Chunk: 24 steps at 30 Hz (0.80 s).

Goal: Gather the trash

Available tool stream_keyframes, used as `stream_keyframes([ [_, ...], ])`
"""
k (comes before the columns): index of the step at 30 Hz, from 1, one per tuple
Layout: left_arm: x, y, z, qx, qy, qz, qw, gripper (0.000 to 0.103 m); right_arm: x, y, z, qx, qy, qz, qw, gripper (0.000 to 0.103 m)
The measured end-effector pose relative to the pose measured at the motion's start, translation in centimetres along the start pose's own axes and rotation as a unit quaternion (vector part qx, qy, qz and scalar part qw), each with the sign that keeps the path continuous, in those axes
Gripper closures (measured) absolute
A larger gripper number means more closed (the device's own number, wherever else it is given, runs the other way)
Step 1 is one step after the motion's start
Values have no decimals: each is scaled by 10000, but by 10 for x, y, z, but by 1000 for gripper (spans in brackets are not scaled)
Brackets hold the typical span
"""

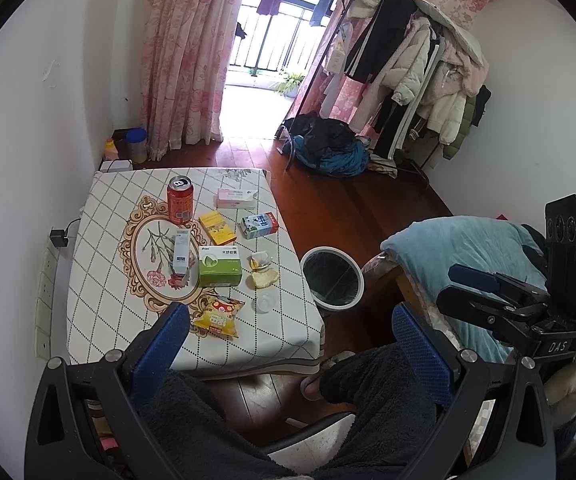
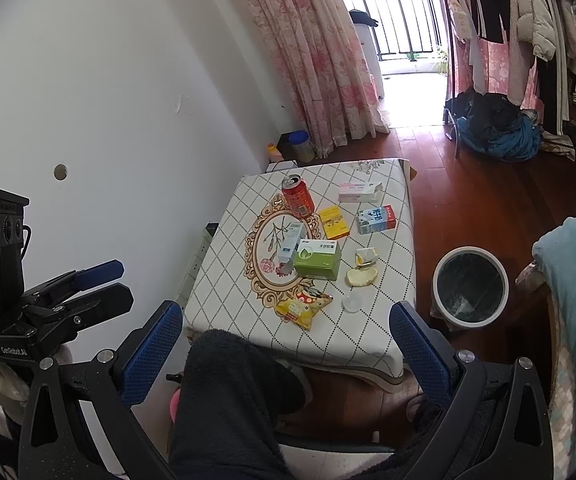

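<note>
A small table [image 1: 99, 280] [image 2: 368, 340] holds a yellow snack bag [image 1: 217, 316] [image 2: 303, 307], a red can [image 1: 180, 199] [image 2: 297, 198], a green box [image 1: 219, 266] [image 2: 317, 260], a yellow box [image 1: 216, 227], a milk carton [image 1: 259, 225] [image 2: 376, 219], a pink box [image 1: 235, 198], a white tube box [image 1: 181, 251], crumpled wrappers [image 1: 263, 269] [image 2: 364, 268] and a clear lid [image 1: 265, 302]. A white bin [image 1: 332, 276] [image 2: 470, 286] stands on the floor right of the table. My left gripper [image 1: 288, 344] and right gripper [image 2: 285, 344] are open and empty, held before the table's near edge.
My dark-trousered legs [image 1: 368, 392] sit below both grippers. A blue-covered bed [image 1: 468, 248] lies to the right of the bin. A clothes rack [image 1: 416, 80] and a pile of clothes [image 1: 328, 148] stand at the back right. A white wall runs along the left.
</note>
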<state>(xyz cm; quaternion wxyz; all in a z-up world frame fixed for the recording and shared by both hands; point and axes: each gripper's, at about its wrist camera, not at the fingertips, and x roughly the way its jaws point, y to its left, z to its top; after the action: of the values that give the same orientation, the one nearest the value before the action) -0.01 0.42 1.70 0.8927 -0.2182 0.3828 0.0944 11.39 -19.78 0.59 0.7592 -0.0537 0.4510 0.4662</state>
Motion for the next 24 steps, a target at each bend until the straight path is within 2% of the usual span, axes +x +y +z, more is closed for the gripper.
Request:
stream_keyframes([
  [24, -2, 3, -4, 15, -5, -1, 10000, 0, -6, 2, 2, 12, -61, -6, 10000, 0],
])
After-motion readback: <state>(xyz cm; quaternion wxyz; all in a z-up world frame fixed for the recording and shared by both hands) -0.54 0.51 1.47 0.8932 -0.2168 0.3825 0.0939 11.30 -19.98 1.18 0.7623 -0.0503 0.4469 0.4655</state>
